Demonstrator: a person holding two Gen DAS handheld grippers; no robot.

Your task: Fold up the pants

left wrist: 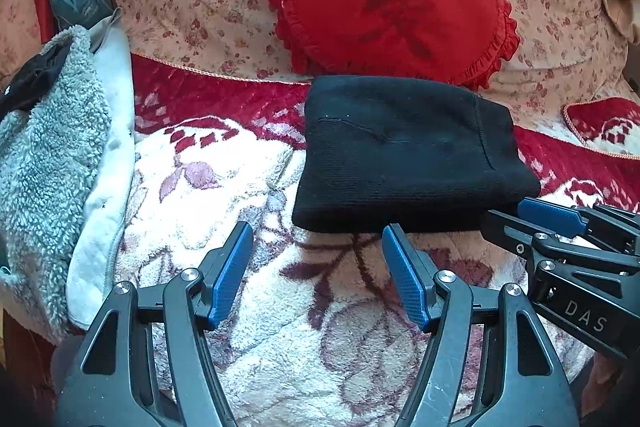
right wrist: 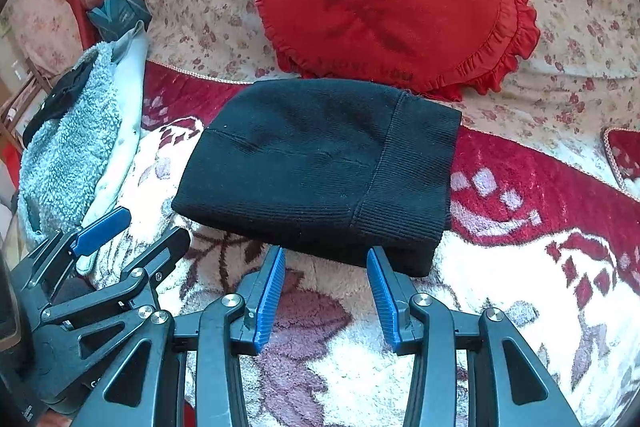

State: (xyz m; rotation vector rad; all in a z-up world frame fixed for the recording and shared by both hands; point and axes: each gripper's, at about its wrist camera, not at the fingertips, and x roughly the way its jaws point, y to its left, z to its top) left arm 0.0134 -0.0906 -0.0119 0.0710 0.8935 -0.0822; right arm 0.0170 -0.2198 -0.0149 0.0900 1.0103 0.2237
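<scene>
Both your grippers sit spread and empty: the left gripper (left wrist: 318, 233) and right gripper (right wrist: 326, 255) just short of the folded black pants (right wrist: 316, 167). The pants lie on the floral blanket (left wrist: 280, 307).

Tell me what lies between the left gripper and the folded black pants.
Nothing but bare blanket. In the left wrist view, the left gripper stands open just short of the folded black pants, with only the floral fleece blanket showing between them.
</scene>
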